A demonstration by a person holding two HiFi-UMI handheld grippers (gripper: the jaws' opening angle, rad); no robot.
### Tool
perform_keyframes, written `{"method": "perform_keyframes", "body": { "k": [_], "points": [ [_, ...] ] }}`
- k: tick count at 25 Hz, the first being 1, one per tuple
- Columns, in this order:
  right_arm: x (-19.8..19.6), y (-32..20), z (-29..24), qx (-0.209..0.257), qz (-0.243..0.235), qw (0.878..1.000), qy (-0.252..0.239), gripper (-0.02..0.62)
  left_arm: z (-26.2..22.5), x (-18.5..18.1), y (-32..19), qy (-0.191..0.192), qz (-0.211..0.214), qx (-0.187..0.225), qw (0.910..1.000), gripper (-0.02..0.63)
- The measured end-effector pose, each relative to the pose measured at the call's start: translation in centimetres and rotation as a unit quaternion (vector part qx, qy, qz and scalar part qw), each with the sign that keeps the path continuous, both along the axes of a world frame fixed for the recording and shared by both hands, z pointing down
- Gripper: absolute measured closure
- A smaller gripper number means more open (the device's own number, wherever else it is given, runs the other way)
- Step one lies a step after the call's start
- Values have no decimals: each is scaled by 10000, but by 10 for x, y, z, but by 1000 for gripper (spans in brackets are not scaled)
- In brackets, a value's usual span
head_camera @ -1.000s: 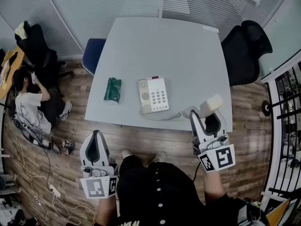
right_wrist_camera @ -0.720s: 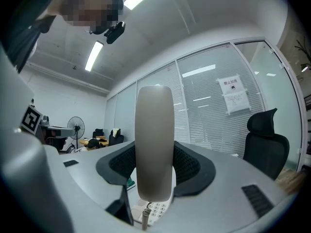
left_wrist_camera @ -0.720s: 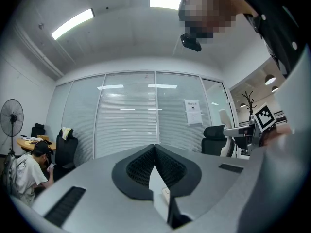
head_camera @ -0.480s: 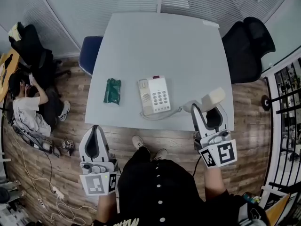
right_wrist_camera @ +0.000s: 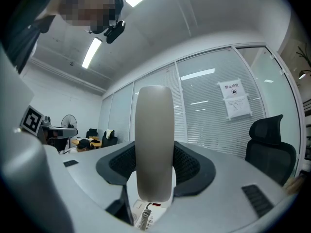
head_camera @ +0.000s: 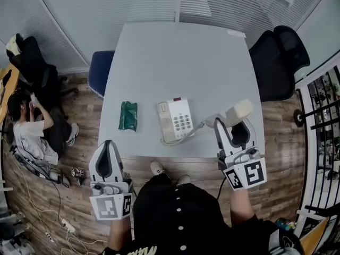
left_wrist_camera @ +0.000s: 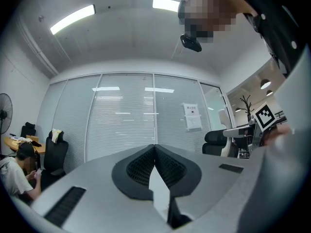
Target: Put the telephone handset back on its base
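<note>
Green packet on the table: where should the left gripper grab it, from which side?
Probably across its narrow width, mid-length, coming from above: the green packet lies flat on the table, long axis pointing away from the person.

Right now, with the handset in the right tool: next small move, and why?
Probably carry the right tool leftward over the telephone base: it holds the handset right of the base, the coiled cord runs between them, and the cradle side looks empty.
</note>
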State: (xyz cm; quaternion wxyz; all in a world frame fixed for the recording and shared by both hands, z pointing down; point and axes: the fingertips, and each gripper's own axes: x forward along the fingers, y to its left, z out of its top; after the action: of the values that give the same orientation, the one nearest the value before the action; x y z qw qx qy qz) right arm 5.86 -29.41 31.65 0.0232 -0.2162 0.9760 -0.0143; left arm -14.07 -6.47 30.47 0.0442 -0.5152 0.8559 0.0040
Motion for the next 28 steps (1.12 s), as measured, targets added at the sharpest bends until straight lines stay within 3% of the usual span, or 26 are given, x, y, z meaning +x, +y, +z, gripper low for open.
{"method": "perform_keyframes", "body": {
  "k": [14,21,28],
  "points": [
    [-50,-7,-10,74,103,9999,5,362,-9,-53,-4,-51,46,183,9998,591],
    [-71,-4,7,-218,269,9992,212,362,-1,-75,1,38,183,86,9998,591],
    [-83,-4,29,-401,96,9980,478,362,15,-78,-7,242,143,-49,9996,591]
  ]
}}
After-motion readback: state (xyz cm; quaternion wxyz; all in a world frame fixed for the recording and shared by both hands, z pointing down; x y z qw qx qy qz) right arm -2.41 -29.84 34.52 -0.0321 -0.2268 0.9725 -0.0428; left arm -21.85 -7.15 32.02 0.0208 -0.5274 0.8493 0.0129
